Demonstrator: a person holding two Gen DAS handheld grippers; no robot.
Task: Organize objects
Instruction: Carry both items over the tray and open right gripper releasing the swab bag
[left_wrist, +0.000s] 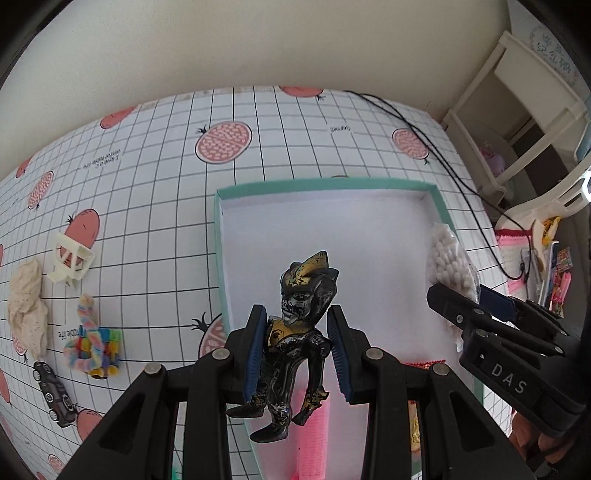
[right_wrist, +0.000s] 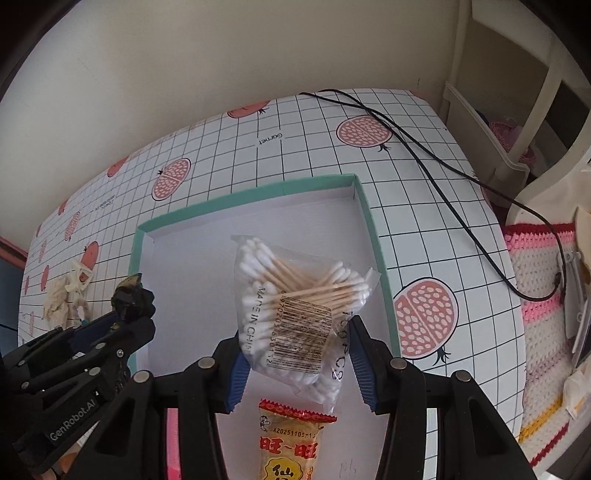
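Black and gold, the toy figure (left_wrist: 295, 343) hangs clamped in the left gripper (left_wrist: 298, 354) over the teal-rimmed box (left_wrist: 325, 183); the right gripper (right_wrist: 299, 363) pinches a bag of cotton swabs (right_wrist: 295, 306) above it too.

The right claw (left_wrist: 458, 291) carried the raised letters "DAS" on its black body, seen from the left wrist view. The left claw (right_wrist: 122, 306) bore "GenRobot.AI" in pale print along its side, seen from the right wrist view. The bag of cotton swabs (right_wrist: 295, 314) read "MADE IN CHIN", the rest running out of sight, beside a barcode whose digits were too warped to read surely. The yellow snack packet (right_wrist: 291, 439) showed a stamped code, seemingly "A20251105", above red Chinese characters. The cloth on the worktop (right_wrist: 424, 229) had "Garnet" printed upside down; its other small lines were too fine to read.
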